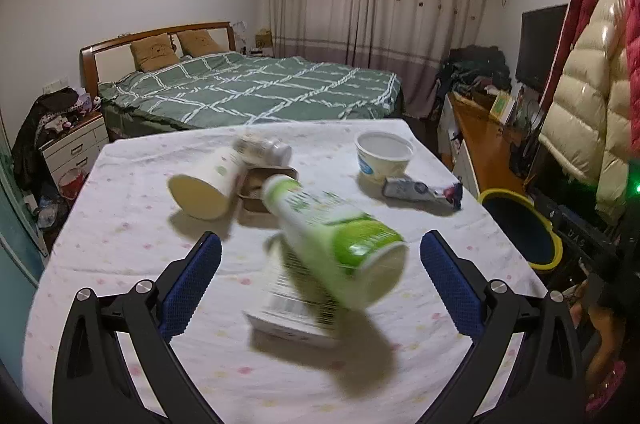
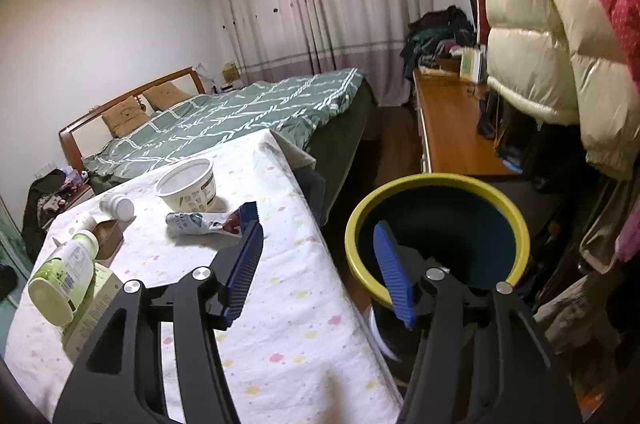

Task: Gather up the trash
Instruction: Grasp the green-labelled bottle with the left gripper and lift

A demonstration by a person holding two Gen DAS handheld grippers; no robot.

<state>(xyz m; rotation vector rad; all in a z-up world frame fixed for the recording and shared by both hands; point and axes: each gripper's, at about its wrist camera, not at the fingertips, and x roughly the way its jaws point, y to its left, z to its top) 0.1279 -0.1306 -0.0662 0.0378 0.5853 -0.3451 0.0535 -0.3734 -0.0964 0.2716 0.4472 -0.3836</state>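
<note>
We see the left gripper (image 1: 320, 256) spread wide over the table (image 1: 120, 264), nothing clamped; the green-and-white bottle (image 1: 336, 236) lies tilted on a flat carton (image 1: 288, 308) between its fingers. The right gripper (image 2: 316, 244) stands open and empty, one finger over the yellow-rimmed bin (image 2: 436, 183) beside the table.

No print is legible: the green-and-white bottle (image 1: 336, 232) label is blurred. The tub (image 2: 188, 189) print, left of centre, is too small.
</note>
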